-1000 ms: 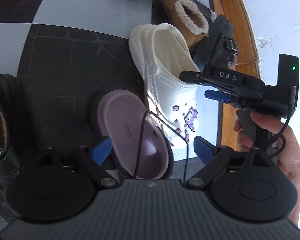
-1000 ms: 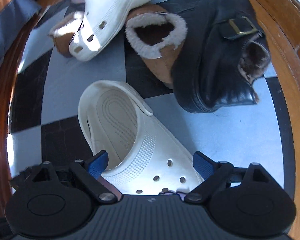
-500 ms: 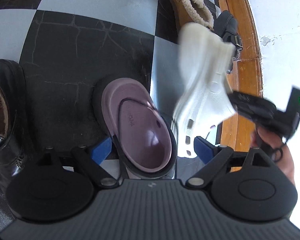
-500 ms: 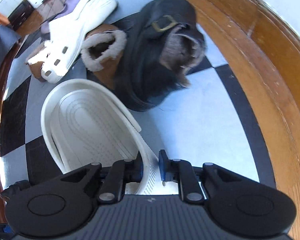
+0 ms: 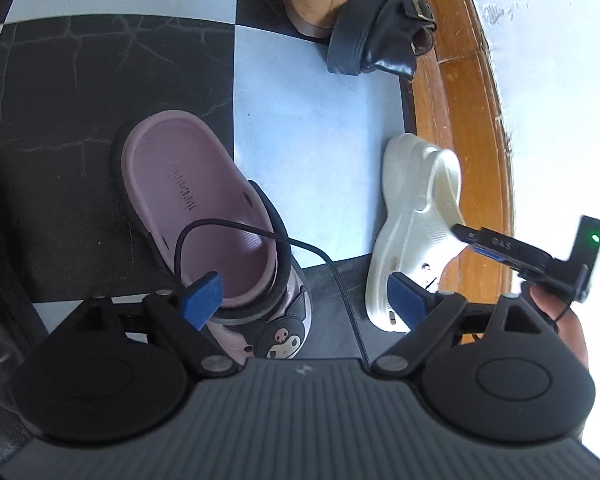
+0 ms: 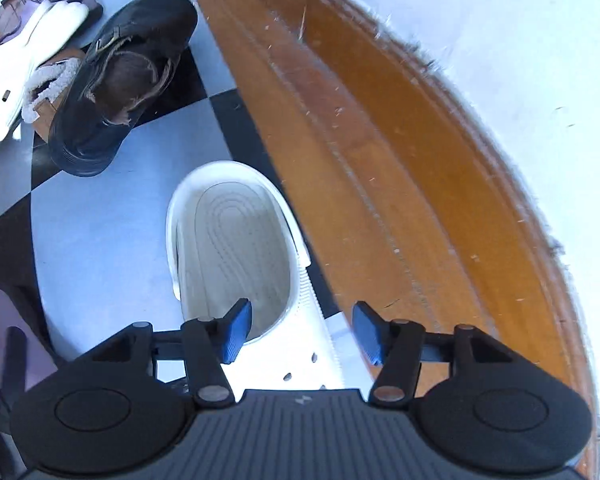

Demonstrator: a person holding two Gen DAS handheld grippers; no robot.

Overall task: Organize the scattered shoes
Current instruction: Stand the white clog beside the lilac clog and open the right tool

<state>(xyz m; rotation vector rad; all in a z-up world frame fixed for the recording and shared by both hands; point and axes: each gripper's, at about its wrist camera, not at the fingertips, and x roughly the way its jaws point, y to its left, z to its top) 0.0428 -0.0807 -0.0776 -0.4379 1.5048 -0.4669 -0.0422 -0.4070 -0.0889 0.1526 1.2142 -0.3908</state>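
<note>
While opening around the white clog [image 6: 236,248], right gripper [image 6: 300,334] released; clog toe hidden.

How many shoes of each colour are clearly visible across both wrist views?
White foam clogs: 2
Purple foam clog: 1
Tan fleece-lined slipper: 1
Black buckled leather shoe: 1
Total: 5

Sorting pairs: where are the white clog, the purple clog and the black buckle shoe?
white clog [image 6: 236,248], right wrist view, footbed
purple clog [image 5: 180,184], left wrist view, footbed
black buckle shoe [image 6: 140,28], right wrist view, toe upper
</note>
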